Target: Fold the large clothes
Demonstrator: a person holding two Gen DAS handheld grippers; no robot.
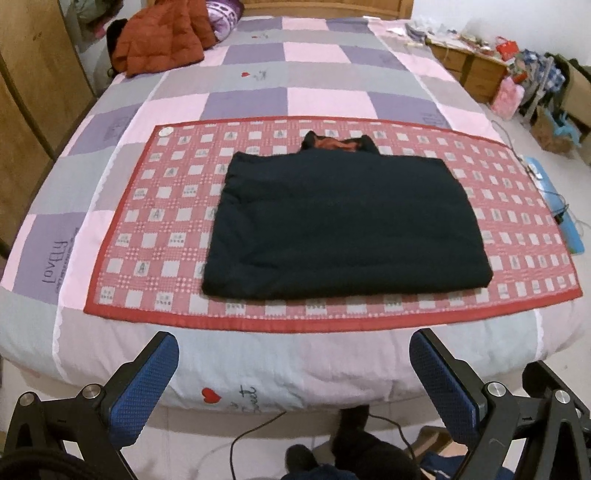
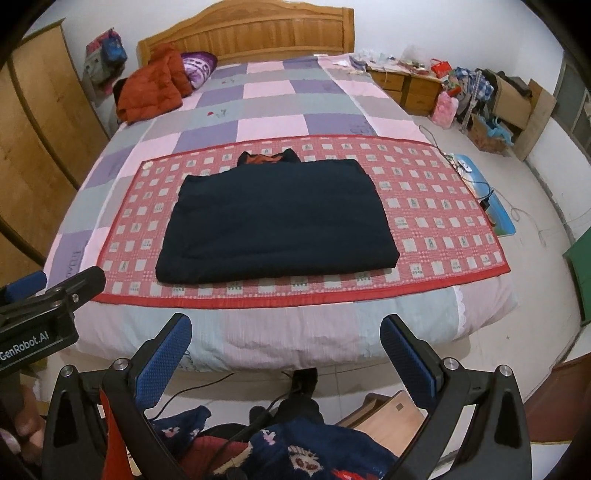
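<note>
A dark navy garment [image 1: 341,221] lies folded into a flat rectangle on a red checked mat [image 1: 147,221] across the bed; its collar with an orange lining [image 1: 338,144] pokes out at the far edge. The right wrist view shows the same garment [image 2: 277,225] on the mat [image 2: 424,206]. My left gripper [image 1: 293,354] hangs open above the bed's near edge, well short of the garment, nothing between its blue pads [image 1: 147,391]. My right gripper [image 2: 286,339] is likewise open and empty, held back from the bed. The left gripper's body [image 2: 44,310] shows at the right view's left edge.
An orange puffer jacket [image 1: 159,40] and a purple pillow [image 2: 197,68] lie near the headboard [image 2: 251,33]. A wooden wardrobe [image 1: 33,92] stands left. Nightstand [image 2: 406,86], boxes and bags crowd the right floor. Cables [image 1: 255,432] and a patterned blue garment [image 2: 295,450] lie below me.
</note>
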